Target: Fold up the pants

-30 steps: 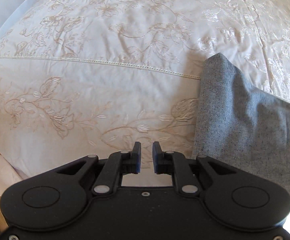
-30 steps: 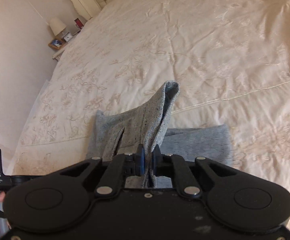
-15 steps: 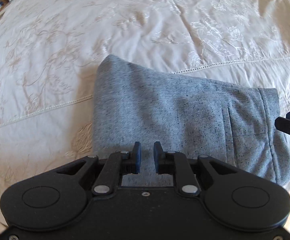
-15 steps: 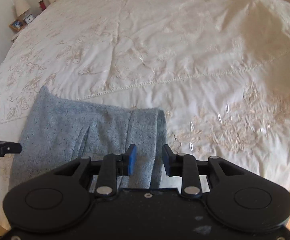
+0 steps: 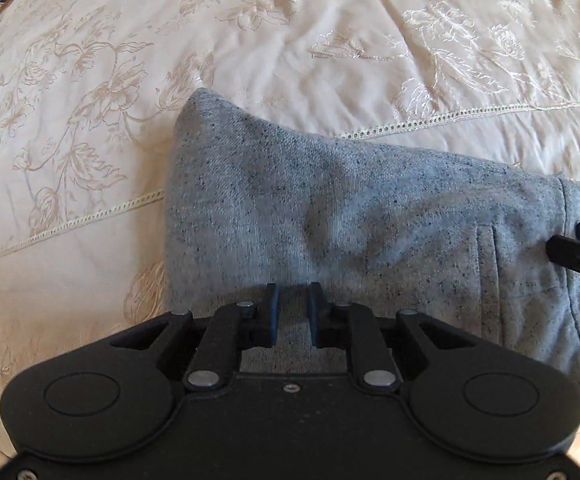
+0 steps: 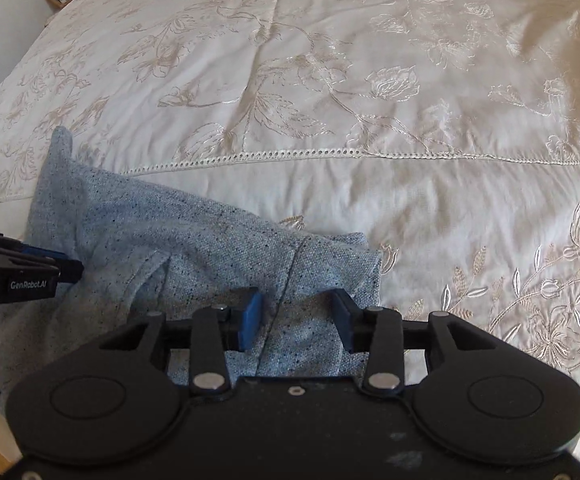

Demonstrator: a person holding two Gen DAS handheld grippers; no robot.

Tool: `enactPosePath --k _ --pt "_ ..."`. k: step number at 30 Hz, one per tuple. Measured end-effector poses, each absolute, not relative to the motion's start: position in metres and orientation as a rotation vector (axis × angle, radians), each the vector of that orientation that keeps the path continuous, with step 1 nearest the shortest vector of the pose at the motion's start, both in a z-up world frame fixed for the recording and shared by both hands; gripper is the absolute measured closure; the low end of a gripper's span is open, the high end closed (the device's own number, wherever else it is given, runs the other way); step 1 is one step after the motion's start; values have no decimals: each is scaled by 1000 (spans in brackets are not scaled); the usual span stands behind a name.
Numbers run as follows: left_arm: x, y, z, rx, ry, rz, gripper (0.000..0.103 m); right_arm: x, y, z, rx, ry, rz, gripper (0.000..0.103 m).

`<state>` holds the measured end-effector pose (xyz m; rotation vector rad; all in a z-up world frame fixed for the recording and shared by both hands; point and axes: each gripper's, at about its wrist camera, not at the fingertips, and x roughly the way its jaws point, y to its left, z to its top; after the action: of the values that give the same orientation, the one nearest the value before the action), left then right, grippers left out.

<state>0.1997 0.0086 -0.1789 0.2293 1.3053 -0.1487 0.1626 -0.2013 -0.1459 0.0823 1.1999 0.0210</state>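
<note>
- Right hand-held gripper [image 6: 296, 316]: its jaws are opening. One second ago they pinched the waistband end of the grey pants [image 5: 370, 216] in the air; now the cloth lies under the spread pads and nothing presses on it.
- Your left hand-held gripper [image 5: 293, 314] has its jaws a little apart, with nothing between them. It has come from the bare bedspread [image 5: 330, 40] to above the folded end of the pants.
- So the fold is laid down, I think: the pants lie as a short folded pile near the front edge of the bed, across the lace seam [image 6: 330, 156].
- Hidden: the near edge of the pile, behind both gripper bodies. I cannot tell how many layers lie under the top one, or if their edges are even.
</note>
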Motion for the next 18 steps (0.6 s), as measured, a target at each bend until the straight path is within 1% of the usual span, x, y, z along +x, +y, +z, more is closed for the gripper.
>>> enactPosePath --k 3,5,8,12,18 --pt "169 19 -165 229 1278 -166 78 142 -207 -125 133 1192 38 60" --pt "147 23 -160 248 1267 -168 66 124 -206 -113 132 1182 67 60" --pt "125 24 -167 279 1276 -168 61 97 -198 -112 59 1213 121 60" --pt "118 25 -182 275 1312 -133 60 74 -189 -121 -4 1223 141 59" --pt "127 35 -173 159 1323 -84 60 79 -192 -118 45 1236 113 59"
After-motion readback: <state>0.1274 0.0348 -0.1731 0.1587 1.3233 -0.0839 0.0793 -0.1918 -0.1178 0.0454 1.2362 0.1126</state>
